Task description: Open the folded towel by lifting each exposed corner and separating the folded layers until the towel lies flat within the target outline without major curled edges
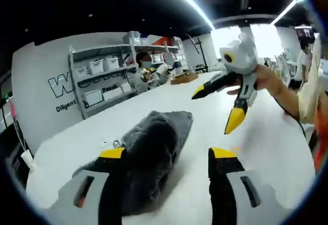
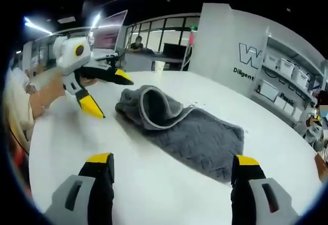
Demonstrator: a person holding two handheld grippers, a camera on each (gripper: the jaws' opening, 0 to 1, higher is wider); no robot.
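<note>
A grey towel [image 1: 148, 150] lies folded and rumpled on the white table [image 1: 261, 148]. In the right gripper view the towel [image 2: 200, 135] stretches away to the right, and its near end is curled over into a thick roll [image 2: 148, 107]. My left gripper [image 1: 166, 156] is open, low over the towel, with its left jaw over the cloth. My right gripper [image 2: 173, 161] is open above bare table, just short of the towel. Each gripper shows in the other's view, held up in a hand with jaws apart: the right gripper [image 1: 215, 108] and the left gripper [image 2: 110, 96].
Metal shelves with white bins [image 1: 102, 76] stand against a lettered wall [image 2: 251, 56] beyond the table's far edge. A person sits working by the shelves [image 1: 146, 71]. Small metal bits [image 1: 110, 144] lie beside the towel. A cup [image 2: 159, 65] stands at the table's far rim.
</note>
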